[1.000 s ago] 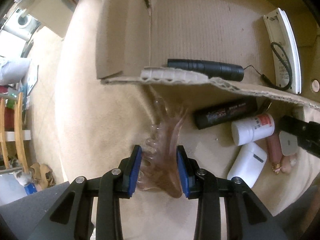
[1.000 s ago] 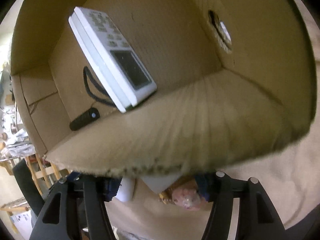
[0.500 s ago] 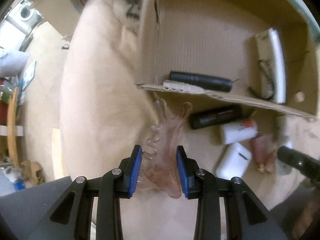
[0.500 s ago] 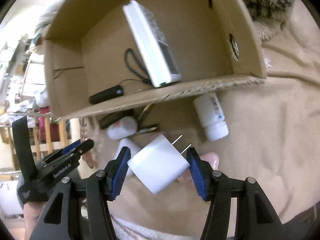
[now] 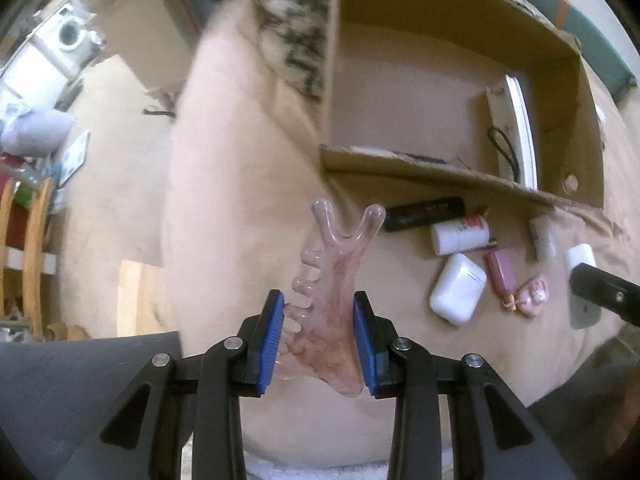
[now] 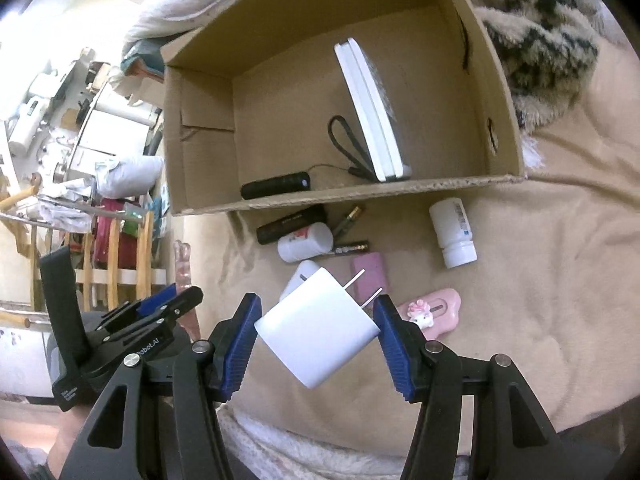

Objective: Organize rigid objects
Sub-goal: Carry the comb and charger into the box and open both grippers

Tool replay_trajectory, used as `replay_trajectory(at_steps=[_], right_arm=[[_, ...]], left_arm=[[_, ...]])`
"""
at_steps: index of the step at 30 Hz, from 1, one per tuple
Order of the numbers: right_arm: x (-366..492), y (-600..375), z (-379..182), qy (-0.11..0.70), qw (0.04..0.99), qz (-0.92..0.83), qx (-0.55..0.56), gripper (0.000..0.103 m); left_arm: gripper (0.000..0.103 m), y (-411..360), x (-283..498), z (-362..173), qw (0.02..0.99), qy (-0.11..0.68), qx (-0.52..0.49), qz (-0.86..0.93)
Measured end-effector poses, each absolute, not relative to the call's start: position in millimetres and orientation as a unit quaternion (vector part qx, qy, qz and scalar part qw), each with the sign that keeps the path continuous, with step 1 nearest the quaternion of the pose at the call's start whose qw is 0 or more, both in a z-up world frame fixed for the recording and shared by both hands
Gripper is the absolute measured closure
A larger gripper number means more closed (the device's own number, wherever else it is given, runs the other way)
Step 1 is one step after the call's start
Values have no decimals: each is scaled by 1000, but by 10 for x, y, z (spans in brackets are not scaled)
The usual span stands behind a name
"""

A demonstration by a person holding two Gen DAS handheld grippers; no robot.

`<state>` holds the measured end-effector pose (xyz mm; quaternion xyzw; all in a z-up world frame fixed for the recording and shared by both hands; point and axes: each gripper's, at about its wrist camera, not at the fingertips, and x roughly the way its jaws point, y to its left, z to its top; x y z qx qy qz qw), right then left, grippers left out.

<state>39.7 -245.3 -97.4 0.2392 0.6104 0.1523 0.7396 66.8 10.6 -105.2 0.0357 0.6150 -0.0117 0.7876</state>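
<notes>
- Both claws had drawn back from the cardboard box (image 6: pixel 496 92) since a second earlier, when the right one had its nose under the box's front wall; now the whole box showed ahead.
- Right claw (image 6: pixel 318 342) was clamped on a white charger plug (image 6: pixel 320 334), tilted, prongs pointing toward the box, held above the blanket (image 6: pixel 560 280).
- Left claw (image 5: pixel 318 340) was closed on a translucent pink comb (image 5: pixel 328 312), forked end forward.
- Below the plug lay a pink lighter (image 6: pixel 370 274), a pink clip (image 6: pixel 434 314), a white earbud case (image 5: pixel 458 294) and two white bottles (image 6: pixel 454 236).
- Inside the box a white remote (image 6: pixel 370 112) leaned on edge near a black flashlight (image 6: pixel 276 186).
</notes>
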Motion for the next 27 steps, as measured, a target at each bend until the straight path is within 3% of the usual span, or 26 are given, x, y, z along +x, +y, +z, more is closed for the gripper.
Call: replay_trajectory(at_steps=[17,27], right_arm=[[474,-2671,-83,471,836,167,228,42],[1015,-2738,86,453,857,150,197,42]], left_arm=[[72,175,965,-47,864,503,24,-5],[72,-142,1432,104,885,464,34,-8]])
